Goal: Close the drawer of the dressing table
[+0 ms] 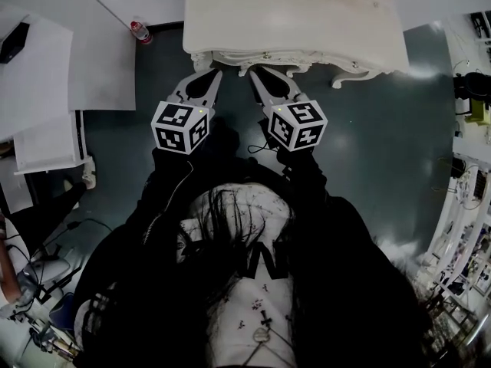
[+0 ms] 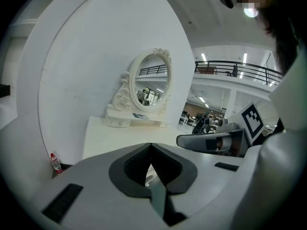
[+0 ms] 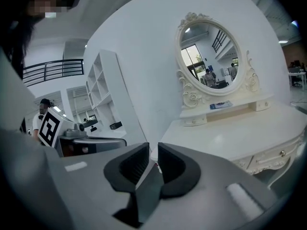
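Left fingers: on our left gripper [image 2: 151, 146] the fingers [image 2: 136, 159] meet at their tips and hold nothing
Right fingers: on our right gripper [image 3: 152, 150] the fingers [image 3: 134, 164] stand a thin slit apart, with nothing between them
Where the tips are: in the head view we have both grippers pointing at the front edge of the dressing table [image 1: 307, 21], one to each side of a small knob [image 1: 266, 54]; we cannot tell whether they touch the front
Drawer [image 1: 266, 60]: it sits in the middle under the table's front edge, marked by that knob; its face looks about level with the carved front, and we cannot tell whether any gap is there
How it handles: we judge it a stiff wooden box on runners, light to push, but likely to jam if pressed at one corner; the painted carving may chip
Where to press: we would use the flat face either side of the knob, both grippers evenly, off the carving
Farther out: an oval mirror [image 3: 209, 61] stands at the back of the table top
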Motion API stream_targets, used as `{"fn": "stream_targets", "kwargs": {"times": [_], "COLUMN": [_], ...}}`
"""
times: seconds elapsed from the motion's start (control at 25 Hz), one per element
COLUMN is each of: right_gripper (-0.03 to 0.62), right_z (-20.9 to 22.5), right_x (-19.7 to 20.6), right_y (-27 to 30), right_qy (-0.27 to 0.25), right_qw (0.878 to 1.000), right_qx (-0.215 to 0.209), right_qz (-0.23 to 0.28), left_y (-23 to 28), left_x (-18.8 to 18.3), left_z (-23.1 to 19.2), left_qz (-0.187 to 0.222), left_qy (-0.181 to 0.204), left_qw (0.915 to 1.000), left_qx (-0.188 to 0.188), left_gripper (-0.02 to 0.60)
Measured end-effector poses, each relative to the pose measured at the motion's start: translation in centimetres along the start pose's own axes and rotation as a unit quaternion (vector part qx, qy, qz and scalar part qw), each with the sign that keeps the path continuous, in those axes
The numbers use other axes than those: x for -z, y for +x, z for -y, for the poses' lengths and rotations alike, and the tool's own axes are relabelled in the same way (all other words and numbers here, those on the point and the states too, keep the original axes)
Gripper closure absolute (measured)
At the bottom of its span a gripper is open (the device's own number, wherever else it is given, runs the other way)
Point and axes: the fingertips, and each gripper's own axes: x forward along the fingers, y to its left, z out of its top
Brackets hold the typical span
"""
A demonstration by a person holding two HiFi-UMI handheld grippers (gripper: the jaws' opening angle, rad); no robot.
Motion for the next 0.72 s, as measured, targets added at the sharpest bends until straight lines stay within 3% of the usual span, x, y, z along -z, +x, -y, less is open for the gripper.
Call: {"fn": "stream_targets", "kwargs": {"times": [0.44, 0.72], "right_gripper": [0.528, 0.528], "right_z": [-0.2, -1.2], "right_x": [4.0, 6.4], "right_y": [-10.8, -15.5], "right_qy": [-0.008, -0.01], "right_qw": [1.0, 0.999], "right_qx": [-0.011, -0.041], "right_qz": [-0.001, 0.001], "left_y": [-2.8, -5.1], "left_x": [3.9, 6.6], "left_z": [9.4, 14.0], "left_qz": [0.007, 0.011], "left_qy": [0.002, 0.007], "left_qw": [0.9999, 0.9994], "left_qx": [-0.012, -0.031], "left_gripper": [0.584, 0.584]}}
